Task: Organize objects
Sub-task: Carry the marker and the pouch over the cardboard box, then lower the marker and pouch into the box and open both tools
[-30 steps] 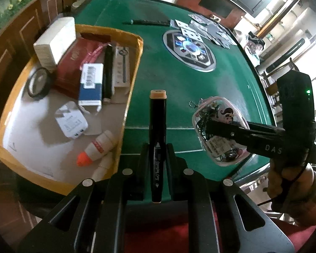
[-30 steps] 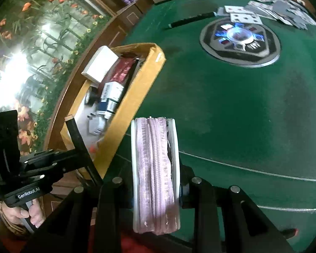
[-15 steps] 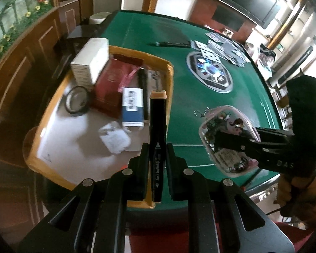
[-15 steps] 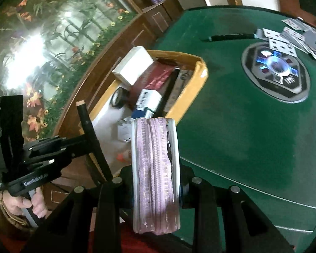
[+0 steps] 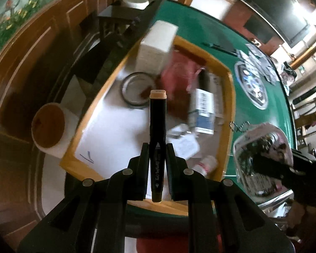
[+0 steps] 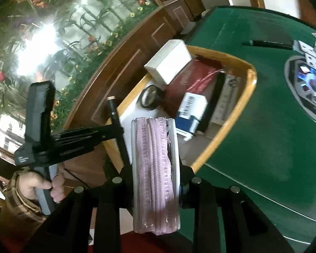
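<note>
Jaws clamped on marker (image 5: 157,139) and zip pouch (image 6: 155,175), over box (image 5: 231,97).

Both grippers are matte black with silver round screws; the left gripper (image 6: 115,124) carries white lettering, and the left hand (image 6: 42,186) wears a brown plaid sleeve.

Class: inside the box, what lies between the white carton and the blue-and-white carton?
The dark red packet, shown in the right wrist view.

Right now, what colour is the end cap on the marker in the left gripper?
Pale orange, on a black marker; clearest in the left wrist view.
</note>
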A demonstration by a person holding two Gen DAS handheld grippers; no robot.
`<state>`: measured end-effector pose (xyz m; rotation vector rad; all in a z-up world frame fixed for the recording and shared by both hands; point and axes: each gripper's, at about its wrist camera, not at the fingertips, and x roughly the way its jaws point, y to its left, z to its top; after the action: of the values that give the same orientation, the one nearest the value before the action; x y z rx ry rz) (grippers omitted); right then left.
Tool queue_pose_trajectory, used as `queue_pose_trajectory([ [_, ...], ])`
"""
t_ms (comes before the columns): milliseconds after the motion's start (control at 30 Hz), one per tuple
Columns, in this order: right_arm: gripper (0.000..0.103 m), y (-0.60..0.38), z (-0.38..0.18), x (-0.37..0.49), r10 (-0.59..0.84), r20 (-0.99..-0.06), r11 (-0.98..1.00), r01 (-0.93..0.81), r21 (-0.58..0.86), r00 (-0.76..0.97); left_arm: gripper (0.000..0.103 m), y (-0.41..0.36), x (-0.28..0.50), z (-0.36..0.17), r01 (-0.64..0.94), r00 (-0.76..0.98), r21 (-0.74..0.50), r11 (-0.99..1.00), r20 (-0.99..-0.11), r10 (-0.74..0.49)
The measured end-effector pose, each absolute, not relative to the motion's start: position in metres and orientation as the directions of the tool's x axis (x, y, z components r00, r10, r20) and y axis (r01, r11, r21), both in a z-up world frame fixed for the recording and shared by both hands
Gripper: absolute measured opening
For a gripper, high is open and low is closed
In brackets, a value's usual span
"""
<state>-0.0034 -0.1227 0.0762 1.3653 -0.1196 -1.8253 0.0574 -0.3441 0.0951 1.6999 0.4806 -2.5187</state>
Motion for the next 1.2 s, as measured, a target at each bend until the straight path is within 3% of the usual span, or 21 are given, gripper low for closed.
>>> queue_pose_trajectory([
  [533, 0.027, -0.223, 0.019, 0.007, -0.593, -0.797, -0.622, 0.561, 0.546, 0.118, 0.014, -0.375, 0.025, 0.065, 0.210, -0.302, -0.163, -0.964, -0.949, 0.094],
  [1000, 0.027, -0.219, 0.016, -0.005, -0.510, -0.852, -0.745, 0.556, 0.369, -0.118, 0.014, -0.386, 0.008, 0.048, 0.158, -0.275, -0.149, -0.976, -0.956, 0.102],
  [1200, 0.029, -0.226, 0.016, 0.004, -0.516, -0.848, -0.729, 0.583, 0.358, -0.124, 0.014, -0.387, 0.005, 0.045, 0.160, -0.258, -0.138, -0.977, -0.961, 0.094],
])
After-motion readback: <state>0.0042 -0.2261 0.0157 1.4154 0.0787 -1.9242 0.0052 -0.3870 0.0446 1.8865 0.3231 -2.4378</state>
